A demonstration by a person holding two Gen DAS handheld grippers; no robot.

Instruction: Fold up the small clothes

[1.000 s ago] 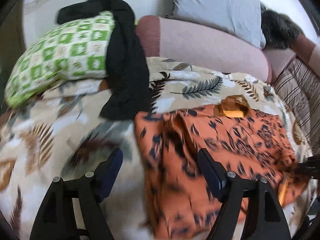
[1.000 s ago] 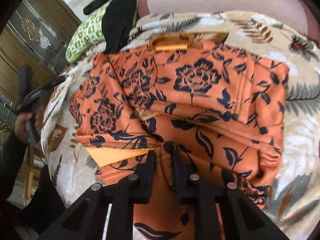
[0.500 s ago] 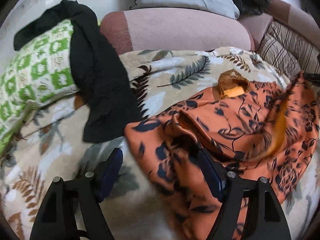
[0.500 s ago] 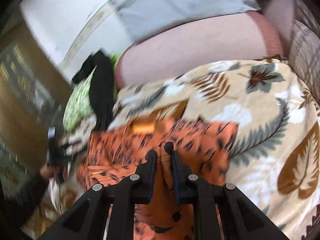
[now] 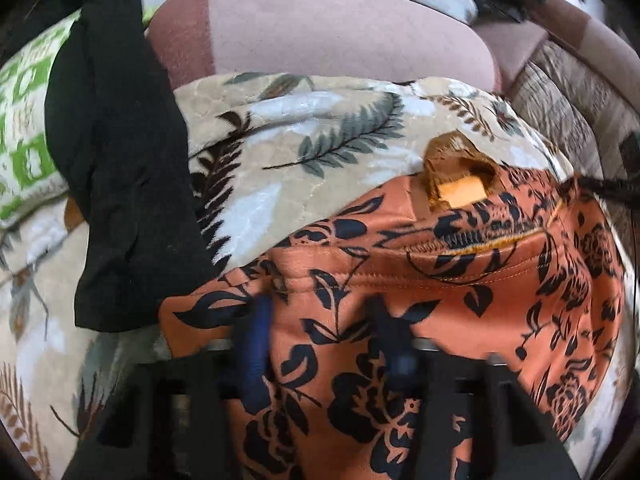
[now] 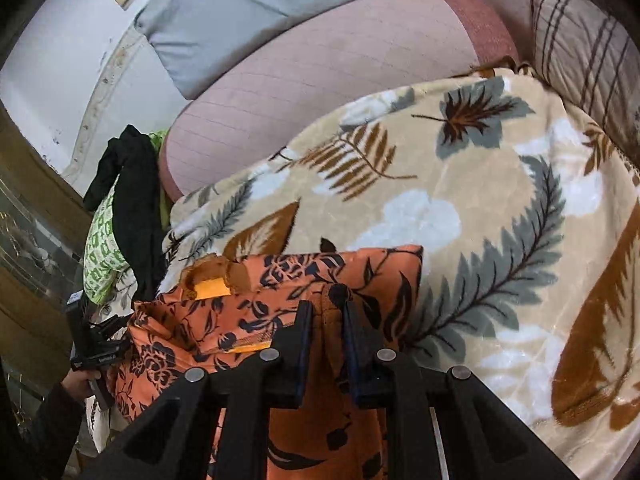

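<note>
An orange garment with dark blue flowers (image 5: 440, 300) lies on a leaf-patterned blanket (image 5: 300, 140), its collar and orange label (image 5: 460, 192) at the far side. My left gripper (image 5: 320, 320) is blurred and low over the garment's near left part. Its jaws are closing with the cloth between them. In the right wrist view my right gripper (image 6: 326, 312) is shut on a raised fold of the orange garment (image 6: 360, 272). The cloth hangs below its fingers. A hand (image 6: 80, 380) holds the other gripper at the garment's left edge.
A black garment (image 5: 120, 160) drapes over a green-and-white pillow (image 5: 20, 120) at the left. A pink bolster (image 6: 320, 80) and a grey pillow (image 6: 260, 8) lie behind the blanket (image 6: 480, 200). A striped cushion (image 6: 580, 60) sits at the right.
My left gripper has dropped onto the garment's left part and its jaws have narrowed. My right gripper has carried its fold across, and the garment now lies doubled over.
</note>
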